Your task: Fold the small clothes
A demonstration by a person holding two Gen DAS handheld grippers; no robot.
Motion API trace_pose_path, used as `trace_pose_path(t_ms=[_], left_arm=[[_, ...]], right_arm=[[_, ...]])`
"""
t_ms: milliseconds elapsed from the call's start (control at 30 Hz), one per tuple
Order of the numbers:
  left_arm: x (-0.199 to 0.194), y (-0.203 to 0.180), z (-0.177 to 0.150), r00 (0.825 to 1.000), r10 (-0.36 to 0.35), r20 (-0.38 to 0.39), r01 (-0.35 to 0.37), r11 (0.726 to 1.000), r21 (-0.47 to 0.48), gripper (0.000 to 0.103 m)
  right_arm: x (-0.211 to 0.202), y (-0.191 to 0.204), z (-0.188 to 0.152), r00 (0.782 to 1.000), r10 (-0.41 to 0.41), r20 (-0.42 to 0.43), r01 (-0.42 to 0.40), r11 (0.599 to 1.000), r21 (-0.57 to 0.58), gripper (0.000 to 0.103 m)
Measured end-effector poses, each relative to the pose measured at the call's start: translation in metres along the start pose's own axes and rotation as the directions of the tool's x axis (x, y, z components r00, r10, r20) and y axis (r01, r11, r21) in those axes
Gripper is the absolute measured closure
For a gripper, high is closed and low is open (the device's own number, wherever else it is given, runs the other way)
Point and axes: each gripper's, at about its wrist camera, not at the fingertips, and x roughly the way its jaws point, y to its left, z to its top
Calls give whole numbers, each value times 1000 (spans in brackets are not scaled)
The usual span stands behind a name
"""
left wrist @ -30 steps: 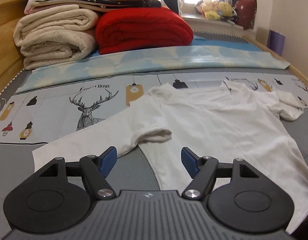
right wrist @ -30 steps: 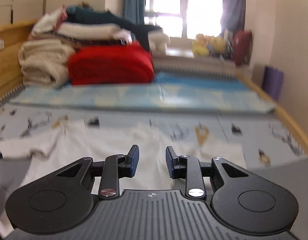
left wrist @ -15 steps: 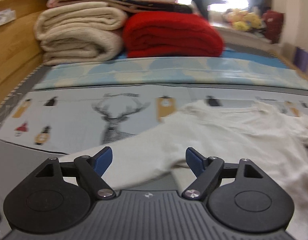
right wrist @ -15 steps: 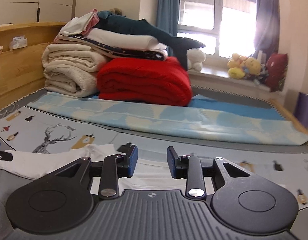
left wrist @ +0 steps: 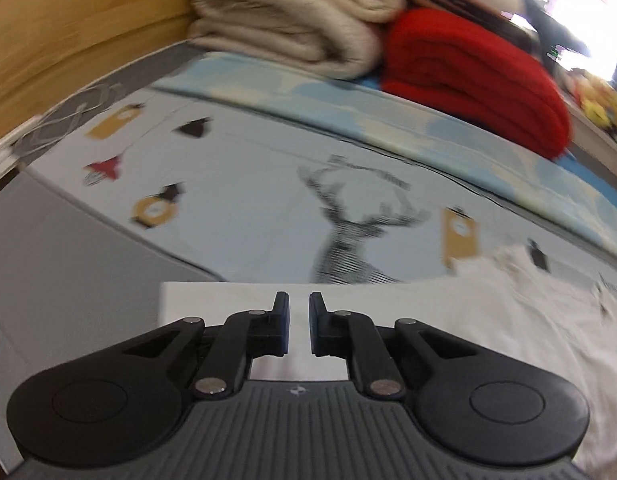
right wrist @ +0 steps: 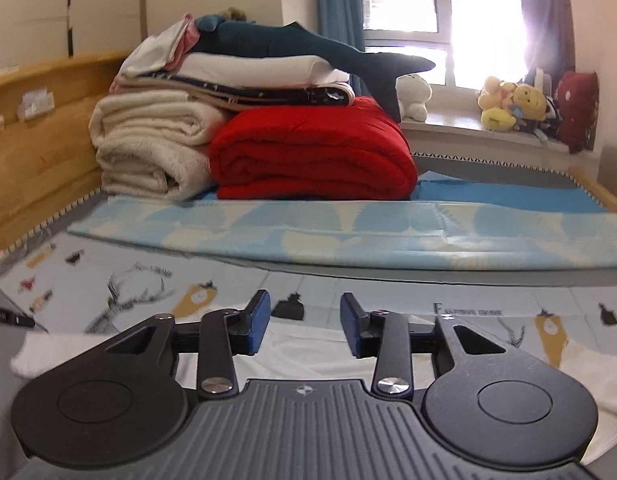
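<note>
A white shirt (left wrist: 488,320) lies spread on the printed bed cover (left wrist: 248,216). Its sleeve (left wrist: 212,300) reaches left. My left gripper (left wrist: 299,312) is at the sleeve's end with its jaws closing to a narrow slit filled by white cloth. The sleeve's edge stays sharp while the background blurs, so the cloth moves with it. In the right wrist view the shirt (right wrist: 308,348) lies under my right gripper (right wrist: 304,320). Its jaws are closing but still stand apart above the shirt's upper edge, pressing on nothing.
Folded cream blankets (right wrist: 148,148), a red blanket (right wrist: 308,152) and a blue plush shark (right wrist: 288,44) are stacked at the head of the bed. A wooden bed side (left wrist: 68,40) runs along the left. Soft toys (right wrist: 512,102) sit on the window sill.
My left gripper swung left along the sleeve to its end, rolled, and its wide jaws came almost together on the cloth. The right gripper moved left and down over the shirt.
</note>
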Motion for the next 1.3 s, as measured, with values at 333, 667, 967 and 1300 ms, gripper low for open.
trace_pose_path(t_ms=[333,667,967,1300], left_arm=[[39,100,-20,976,-76,-206,4,944,-330,88],[59,133,-45,949,-67,-308,-110,846,-522,64],[56,113,-31,961,72,-265,-191,868,-458,89],[-9,-21,19,998,0,67,14,979,-205,94]], right_arm=[[9,-5,-2,1000,16,-10,-16,1000,4,95],[15,0,-6,999,31,-30,-31,1000,6,94],[22,5,-10,998,29,-52,-30,1000,-10,89],[34,6,-10,993,45,-109,-46,999,-8,89]])
